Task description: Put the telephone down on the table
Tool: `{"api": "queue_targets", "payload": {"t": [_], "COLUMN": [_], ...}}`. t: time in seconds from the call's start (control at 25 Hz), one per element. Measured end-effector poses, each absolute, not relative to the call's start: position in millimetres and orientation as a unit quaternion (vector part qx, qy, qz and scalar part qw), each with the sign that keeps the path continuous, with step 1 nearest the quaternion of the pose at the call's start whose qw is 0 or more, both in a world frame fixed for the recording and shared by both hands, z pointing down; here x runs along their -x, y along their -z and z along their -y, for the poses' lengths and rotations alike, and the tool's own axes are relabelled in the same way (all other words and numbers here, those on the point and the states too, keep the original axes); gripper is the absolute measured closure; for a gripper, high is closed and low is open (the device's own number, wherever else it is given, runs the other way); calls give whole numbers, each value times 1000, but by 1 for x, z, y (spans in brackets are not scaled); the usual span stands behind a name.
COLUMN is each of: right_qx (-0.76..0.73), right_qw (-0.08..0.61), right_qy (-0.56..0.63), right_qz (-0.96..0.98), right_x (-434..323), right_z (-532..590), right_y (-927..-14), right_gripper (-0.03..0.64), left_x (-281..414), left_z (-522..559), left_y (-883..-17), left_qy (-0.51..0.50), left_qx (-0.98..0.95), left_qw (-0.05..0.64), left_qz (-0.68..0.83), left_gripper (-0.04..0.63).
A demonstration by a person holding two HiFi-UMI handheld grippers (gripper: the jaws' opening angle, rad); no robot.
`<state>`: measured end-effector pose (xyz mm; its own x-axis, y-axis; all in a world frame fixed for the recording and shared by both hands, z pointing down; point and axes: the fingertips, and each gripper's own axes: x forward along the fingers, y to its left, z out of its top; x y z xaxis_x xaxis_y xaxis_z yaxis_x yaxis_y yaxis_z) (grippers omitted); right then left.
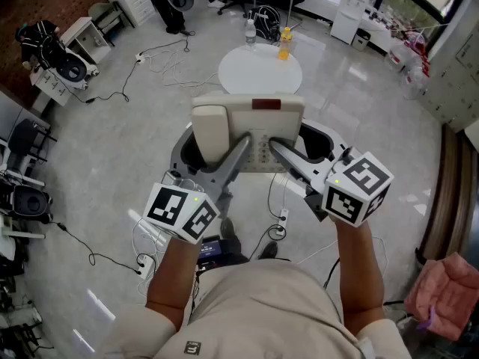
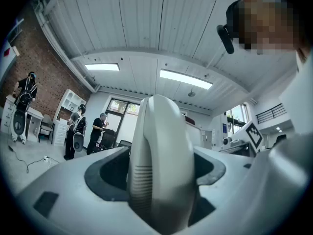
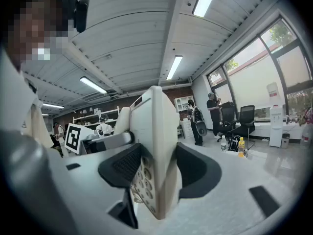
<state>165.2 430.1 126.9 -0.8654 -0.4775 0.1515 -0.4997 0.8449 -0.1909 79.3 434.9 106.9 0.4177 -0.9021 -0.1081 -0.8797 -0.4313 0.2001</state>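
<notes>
A cream desk telephone (image 1: 251, 126) hangs in the air in front of me, held level between both grippers. Its handset (image 1: 209, 129) lies in the cradle on the left, with the keypad to its right. My left gripper (image 1: 238, 149) is shut on the telephone's left side, and in the left gripper view the handset (image 2: 161, 151) fills the gap between the jaws. My right gripper (image 1: 283, 152) is shut on the right part of the body; the right gripper view shows the keypad edge (image 3: 146, 180) clamped between its dark pads.
A round white table (image 1: 262, 73) stands ahead on the pale floor, with a water bottle (image 1: 250, 32) and a yellow bottle (image 1: 285, 43) at its far rim. Cables and a power strip (image 1: 281, 219) lie on the floor below. Office chairs stand beyond, and people stand at the room's far side.
</notes>
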Motion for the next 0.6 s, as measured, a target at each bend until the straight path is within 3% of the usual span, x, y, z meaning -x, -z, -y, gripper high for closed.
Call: {"api": "queue_targets", "payload": {"t": [0.6], "right_qx": [-252], "right_qw": [52], "right_qy": [-113], "right_qz": [960], "right_x": [-164], "right_z": [-427], "right_y": [-134], "right_gripper": [403], "left_x": [-78], "left_z": [-431], "left_y": [-114], "left_qy": [100], "left_qx": [-839], "left_qw": [61], "left_qz": [532], "left_gripper": [236]}}
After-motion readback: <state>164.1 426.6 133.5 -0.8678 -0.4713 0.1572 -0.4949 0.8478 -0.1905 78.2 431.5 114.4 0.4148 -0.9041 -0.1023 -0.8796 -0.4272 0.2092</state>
